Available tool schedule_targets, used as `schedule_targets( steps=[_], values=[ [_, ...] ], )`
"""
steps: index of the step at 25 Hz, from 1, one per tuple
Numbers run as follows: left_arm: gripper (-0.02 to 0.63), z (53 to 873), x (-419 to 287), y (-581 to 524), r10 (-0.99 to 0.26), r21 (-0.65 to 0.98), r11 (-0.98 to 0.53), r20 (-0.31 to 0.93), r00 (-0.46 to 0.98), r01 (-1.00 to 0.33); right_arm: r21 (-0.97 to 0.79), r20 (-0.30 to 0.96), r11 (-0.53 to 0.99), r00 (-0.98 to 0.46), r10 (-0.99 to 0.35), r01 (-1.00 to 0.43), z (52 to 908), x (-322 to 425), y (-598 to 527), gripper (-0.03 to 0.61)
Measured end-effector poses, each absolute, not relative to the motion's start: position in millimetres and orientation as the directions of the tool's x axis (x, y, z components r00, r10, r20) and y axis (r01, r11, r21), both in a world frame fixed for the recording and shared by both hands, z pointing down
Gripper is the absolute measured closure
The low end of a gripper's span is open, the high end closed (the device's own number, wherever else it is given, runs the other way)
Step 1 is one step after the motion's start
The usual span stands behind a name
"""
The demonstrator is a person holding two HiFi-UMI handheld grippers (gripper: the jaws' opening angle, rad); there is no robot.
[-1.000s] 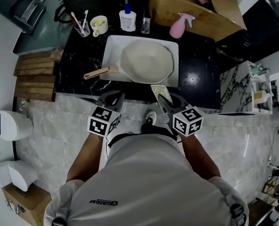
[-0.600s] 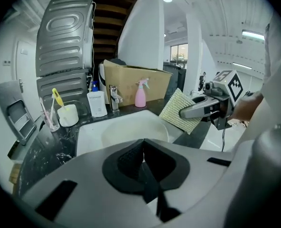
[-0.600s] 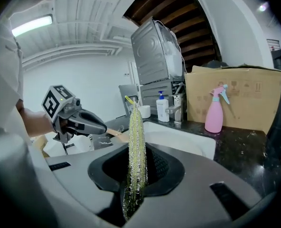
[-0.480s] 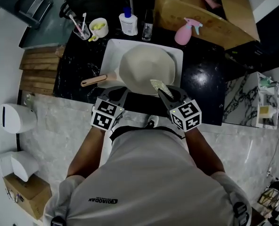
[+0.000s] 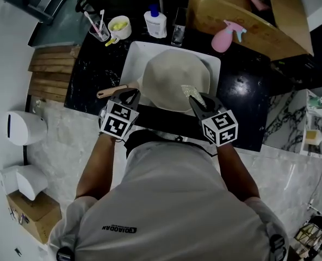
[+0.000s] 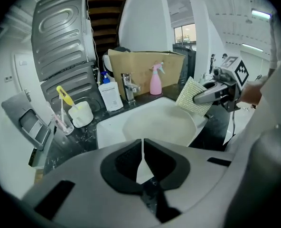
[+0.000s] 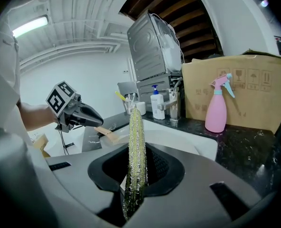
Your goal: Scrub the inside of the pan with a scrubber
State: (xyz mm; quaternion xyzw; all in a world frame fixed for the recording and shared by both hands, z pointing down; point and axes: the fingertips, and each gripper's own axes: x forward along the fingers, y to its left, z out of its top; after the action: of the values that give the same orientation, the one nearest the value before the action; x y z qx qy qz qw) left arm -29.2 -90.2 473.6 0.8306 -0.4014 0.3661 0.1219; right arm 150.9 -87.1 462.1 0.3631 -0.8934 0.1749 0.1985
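Chiefly at risk: a loose pan and a thinly held scrubber

Across the black counter [image 5: 242, 91], a crowd of bottles, a cup and a pink spray bottle [image 5: 224, 37] behind the white basin [image 5: 132, 56]; easy to knock over with a wide, careless stroke. Inside that basin, resting loose: the pale pan [image 5: 172, 75], wooden handle [image 5: 111, 91] pointing left. Gripped by nothing, so likely to skate or spin under the first hard rub.

Just beside that handle but apart from it, the left hand-held gripper [image 5: 129, 95], pressed together on nothing. Needs to spread before taking the handle, and could shove it away if brought in closed.

Over the pan's near rim, the right hand-held gripper [image 5: 196, 99], pinching the glittery yellow-green scrubber [image 5: 189, 89] edge-on, with much of it sticking out past the tips. Apparently not yet touching the pan's inside, though hard to tell from above. Held this way, prone to fold, twist or slip free under sideways pressure, leaving hard jaw tips to scrape the pan's surface. Safer pressed flat and lightly at first, with the pan steadied by its handle.
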Motion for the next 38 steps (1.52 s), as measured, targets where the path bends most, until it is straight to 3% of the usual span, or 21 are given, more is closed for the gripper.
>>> schedule_targets(
  steps=[10,13,18,28,38],
  values=[
    [0.592,526,-62,-115,-0.401,-0.201,-0.850,0.846,0.351,-0.486,-0.201,0.476,0.546,-0.568,-0.671,-0.813,461,127,-105,0.502],
    [0.492,545,-67,-117,-0.305,-0.148,-0.901,0.885,0.352,-0.408,-0.213,0.480,0.500,-0.535,-0.695,-0.840,465,121,-105,0.502],
    [0.433,568,-74,-114,-0.160,-0.043,-0.949,0.919,0.361,-0.312,-0.237,0.491,0.427,-0.487,-0.722,-0.872,469,114,-103,0.502],
    [0.419,588,-70,-115,-0.080,0.011,-0.973,0.920,0.384,-0.230,-0.186,0.543,0.376,-0.414,-0.731,-0.908,482,119,-115,0.502],
    [0.403,594,-73,-116,-0.005,0.141,-0.950,0.885,0.466,-0.279,-0.116,0.636,0.396,-0.375,-0.675,-0.911,519,127,-167,0.502]
  ],
)
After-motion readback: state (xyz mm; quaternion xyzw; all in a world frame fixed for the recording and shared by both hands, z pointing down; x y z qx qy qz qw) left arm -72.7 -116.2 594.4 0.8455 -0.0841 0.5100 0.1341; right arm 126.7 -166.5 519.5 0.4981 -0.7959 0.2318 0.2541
